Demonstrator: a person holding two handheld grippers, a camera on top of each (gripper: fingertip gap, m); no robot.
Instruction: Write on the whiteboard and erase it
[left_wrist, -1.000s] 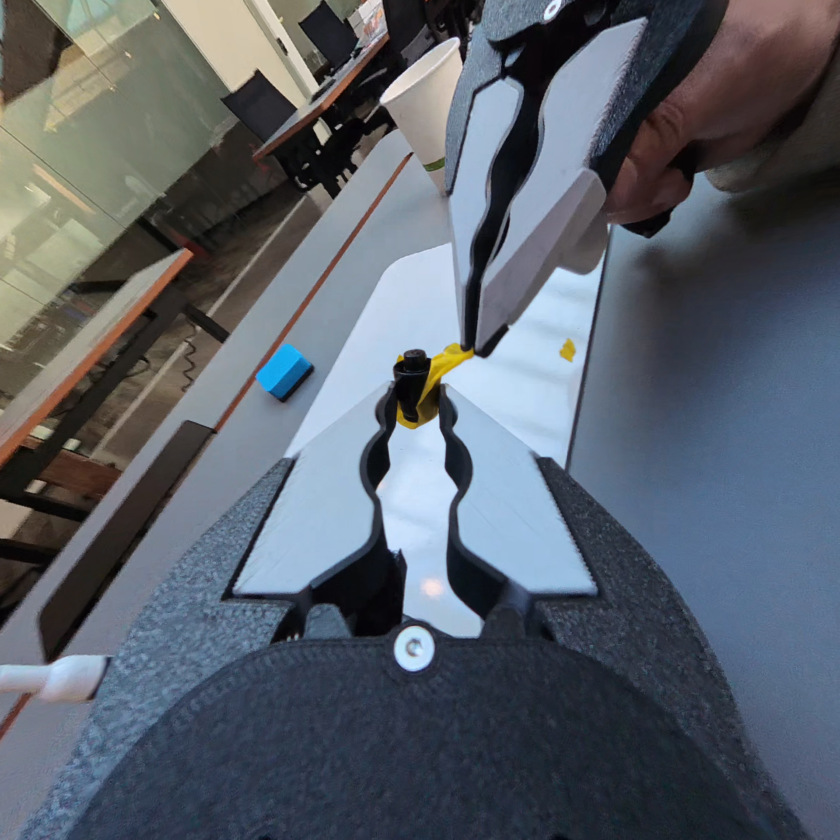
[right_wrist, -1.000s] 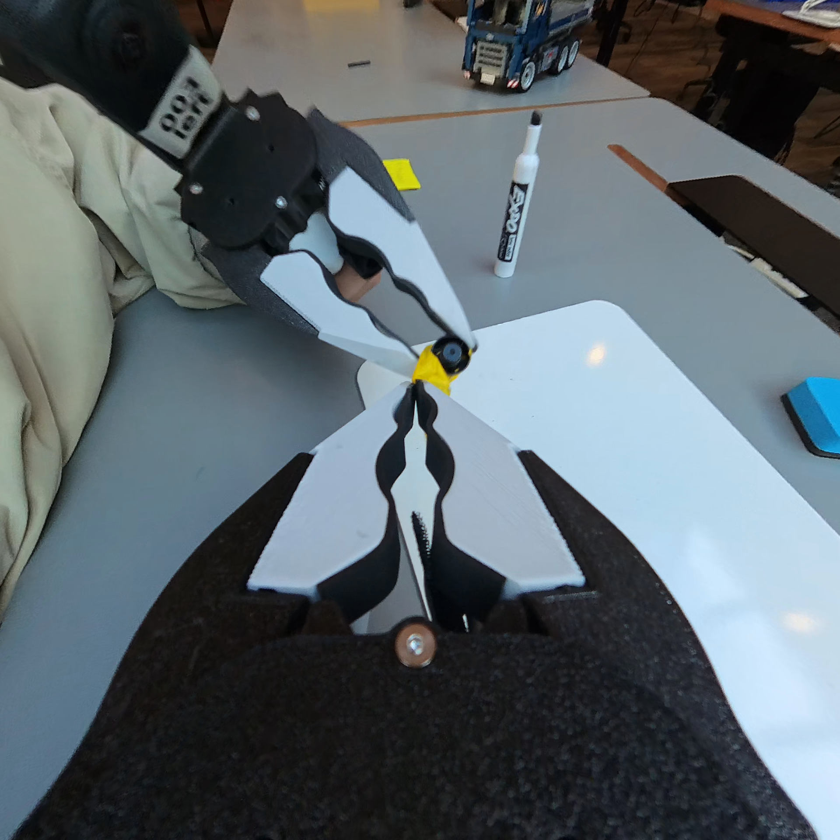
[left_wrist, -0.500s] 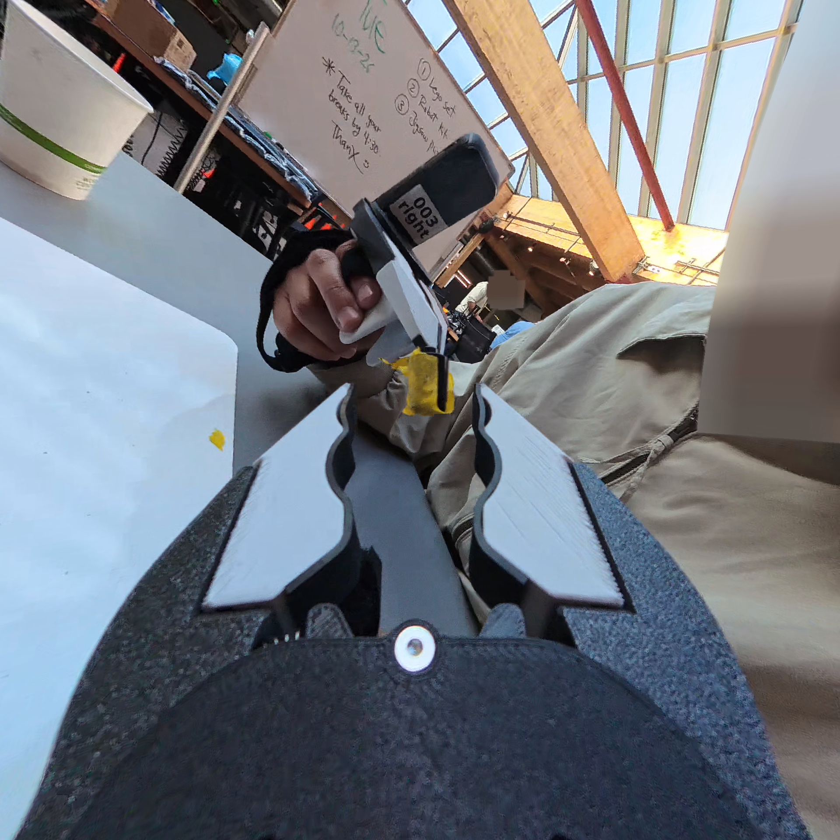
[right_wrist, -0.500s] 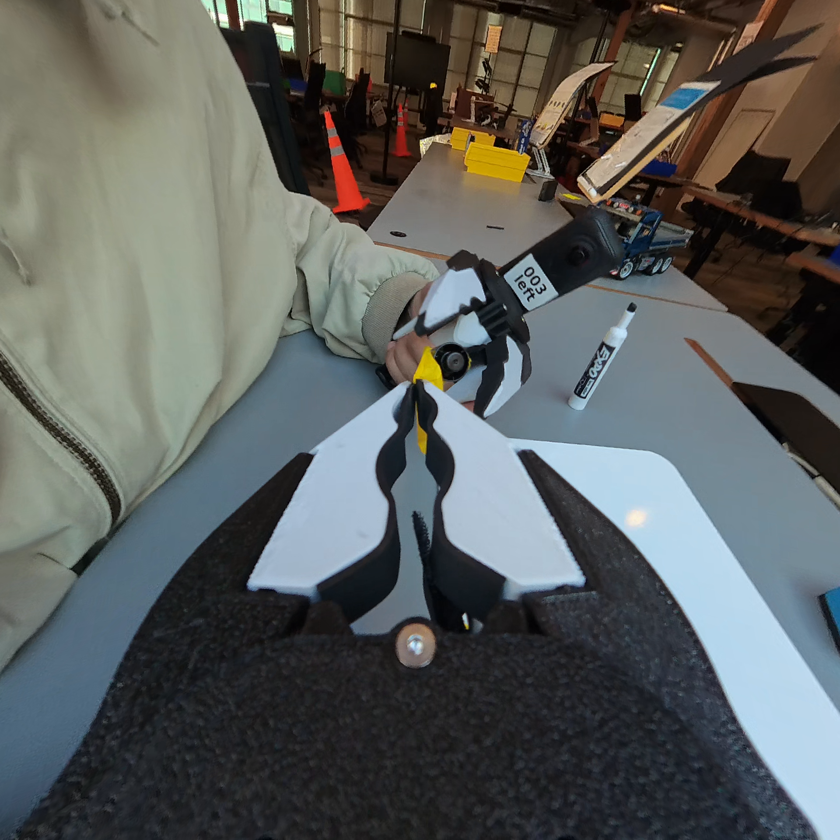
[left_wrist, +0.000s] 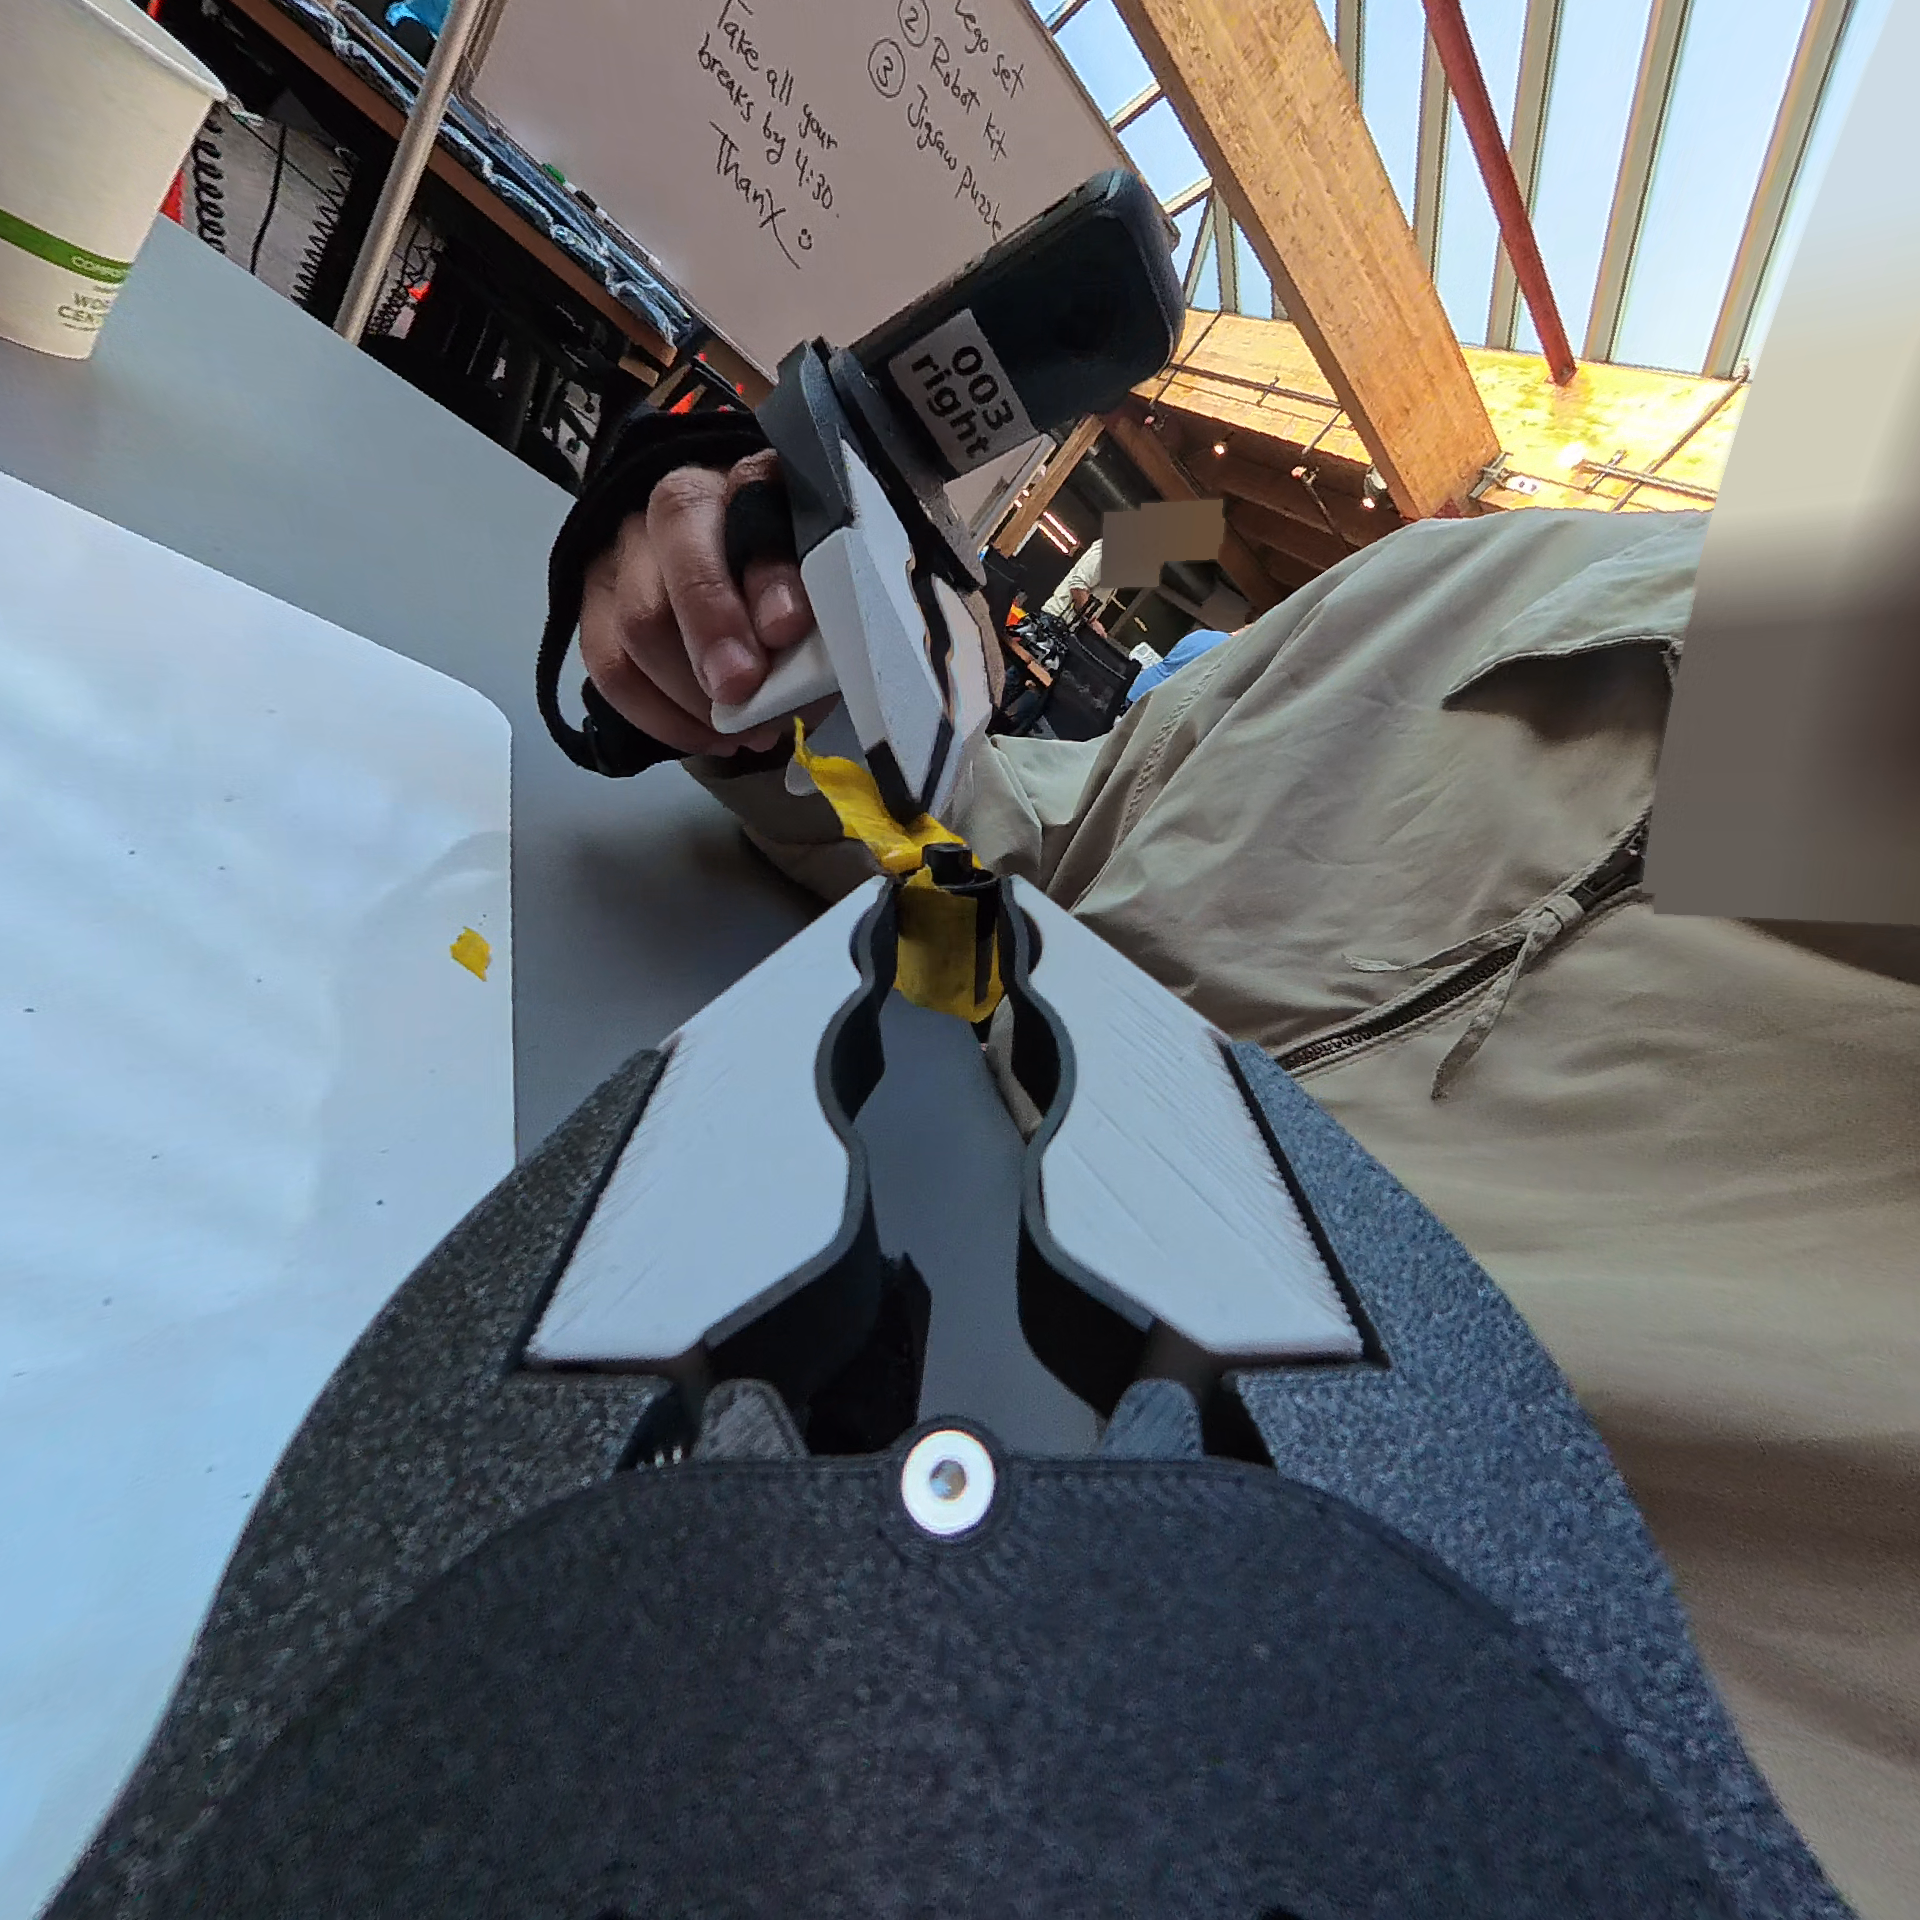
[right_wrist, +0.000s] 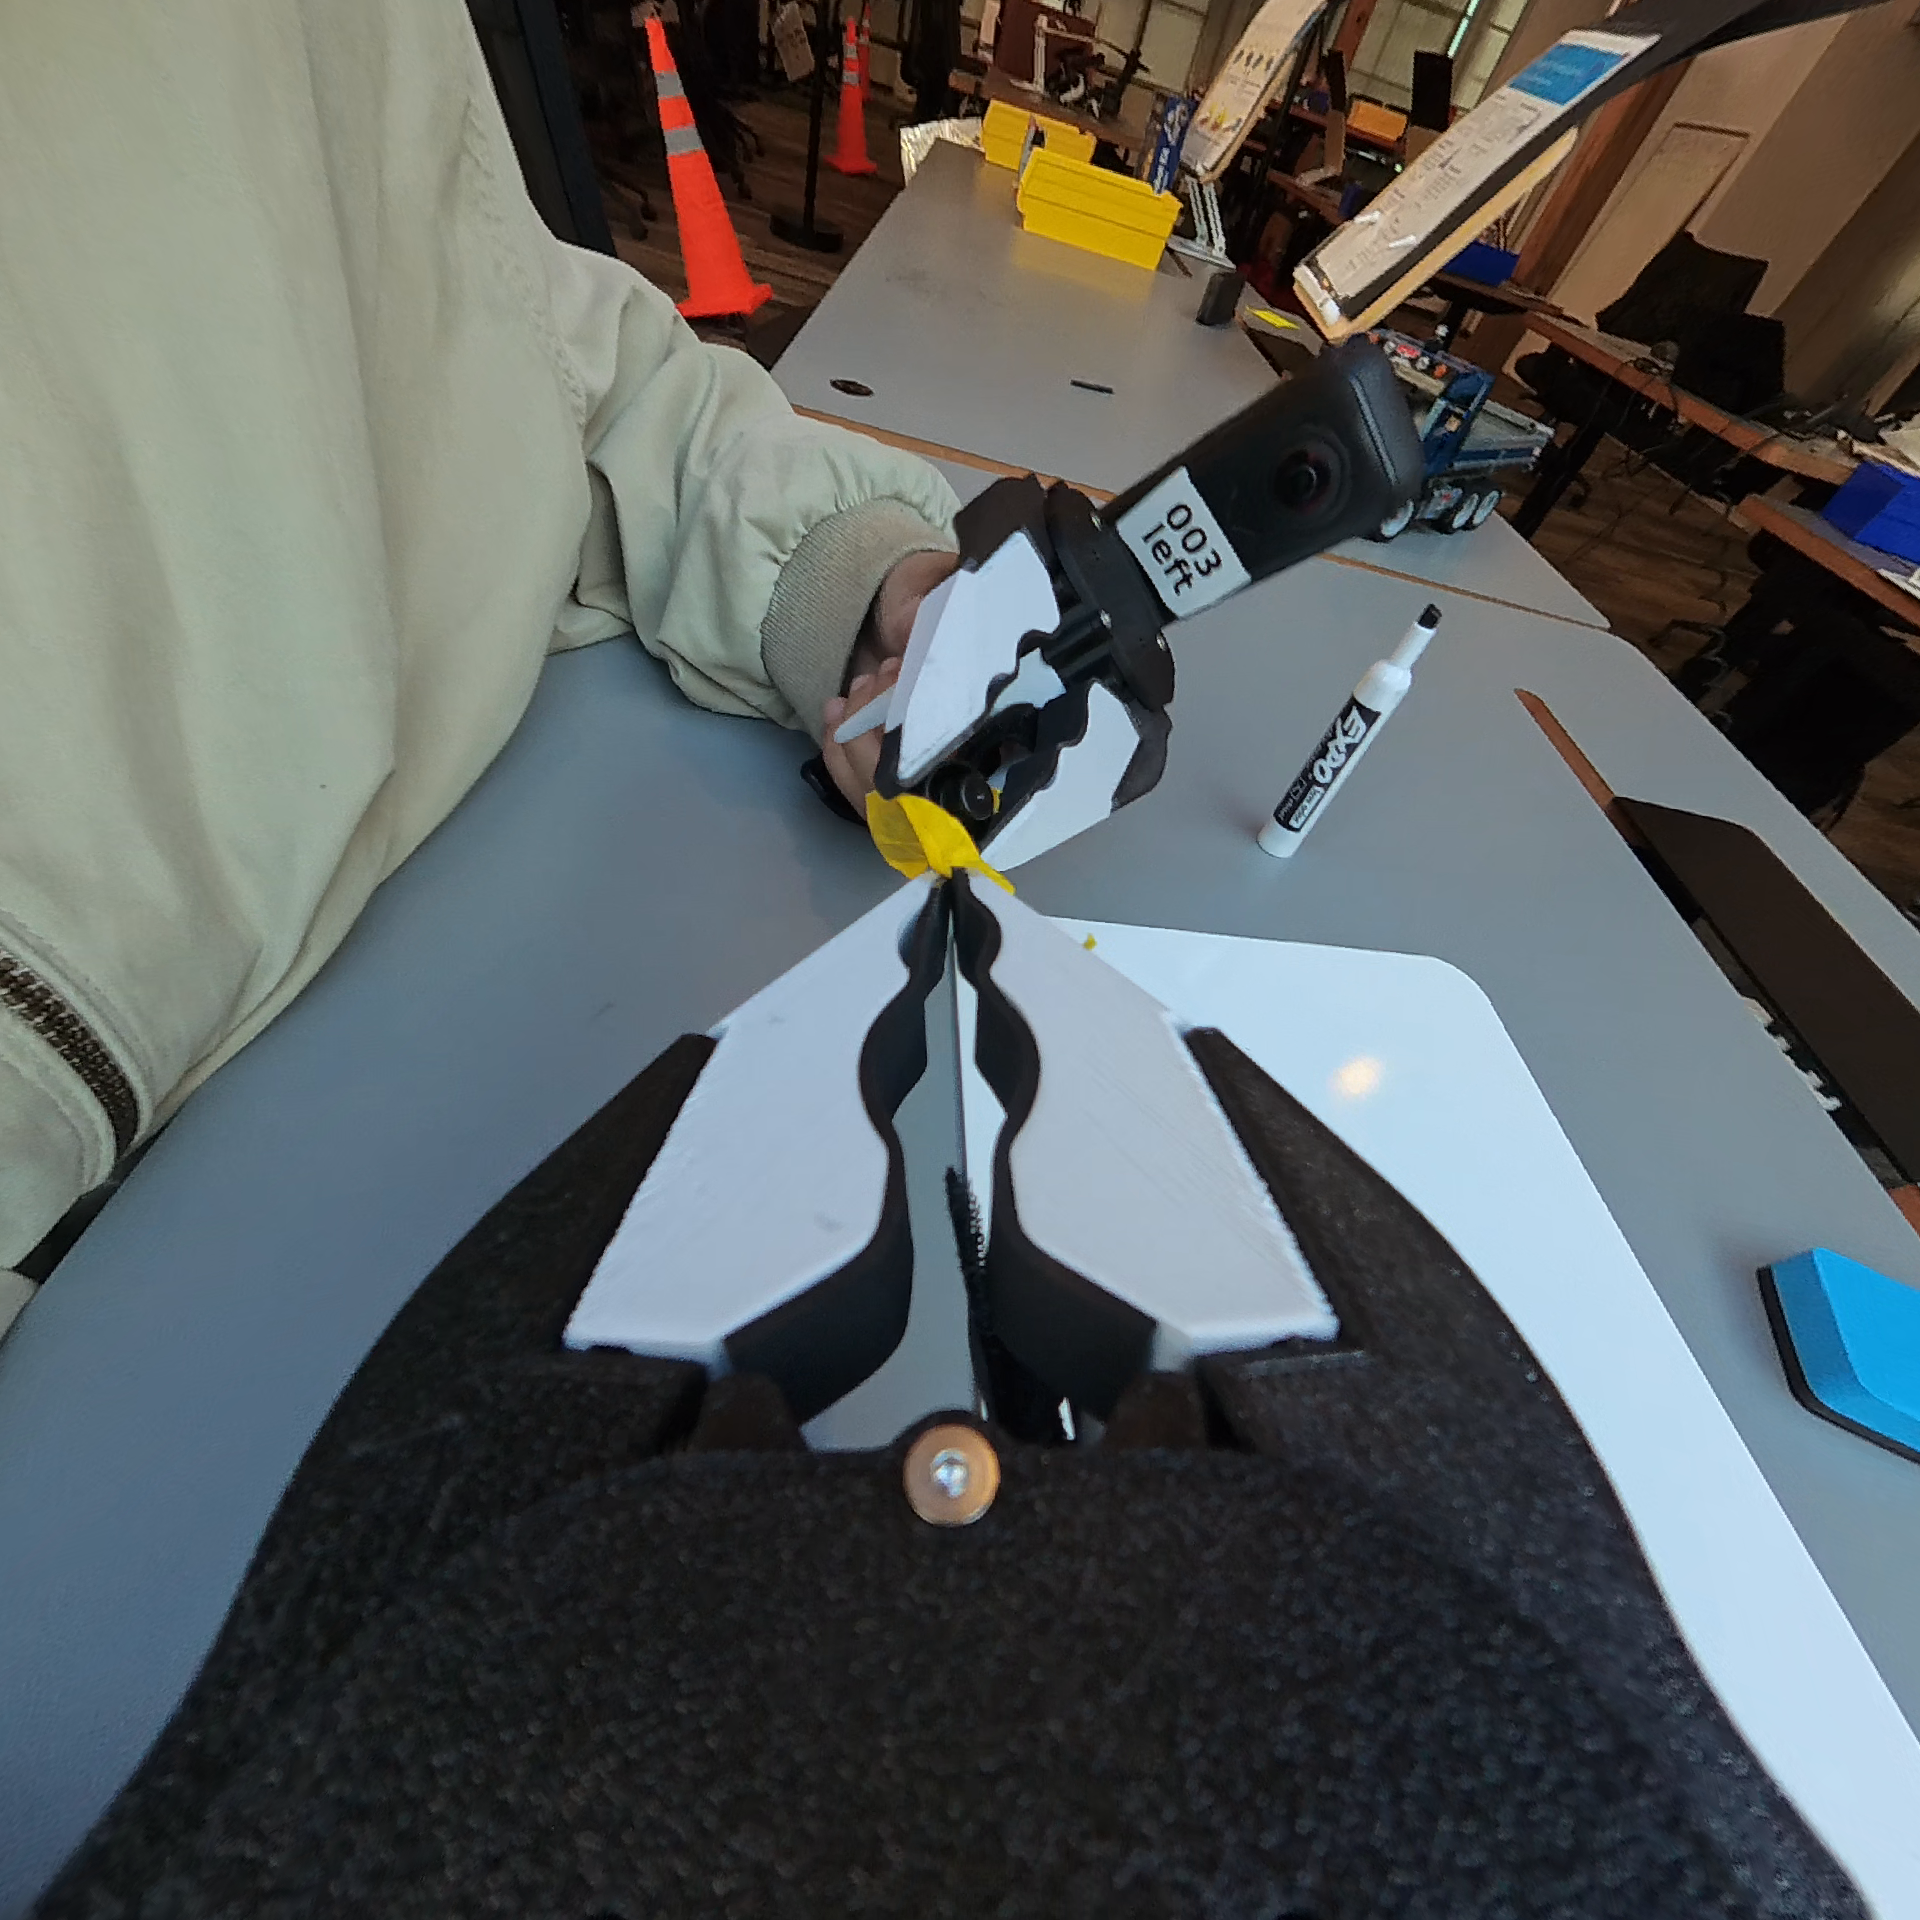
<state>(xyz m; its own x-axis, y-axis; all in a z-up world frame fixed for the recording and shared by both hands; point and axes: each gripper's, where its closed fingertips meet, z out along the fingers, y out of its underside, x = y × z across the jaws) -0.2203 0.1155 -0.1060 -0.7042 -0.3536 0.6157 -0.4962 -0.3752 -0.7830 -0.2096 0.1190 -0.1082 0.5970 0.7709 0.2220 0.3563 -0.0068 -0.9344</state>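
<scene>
My left gripper (left_wrist: 940, 899) is shut on a small black cap (left_wrist: 961, 883) wrapped in yellow tape (left_wrist: 935, 961), held in the air above the grey table. My right gripper (right_wrist: 951, 883) is shut on the loose end of that yellow tape (right_wrist: 920, 831), tip to tip with the left gripper (right_wrist: 971, 821). In the left wrist view the right gripper (left_wrist: 909, 795) comes down from above and pinches the tape strip (left_wrist: 847, 795). The black cap (right_wrist: 971, 795) also shows in the right wrist view, between the left fingers.
A white board (left_wrist: 208, 987) lies on the grey table (right_wrist: 520, 935), with a yellow tape scrap (left_wrist: 470, 951) on it. A paper cup (left_wrist: 73, 177), an uncapped marker (right_wrist: 1351, 727), a blue eraser (right_wrist: 1860, 1340) and a dark slab (right_wrist: 1818, 966) lie around. The person's beige jacket (right_wrist: 260, 468) is close by.
Both grippers have lifted off the white board and turned toward the person's jacket. The left jaws stood wider half a second ago and now close on the cap. The right stays shut on the tape.
</scene>
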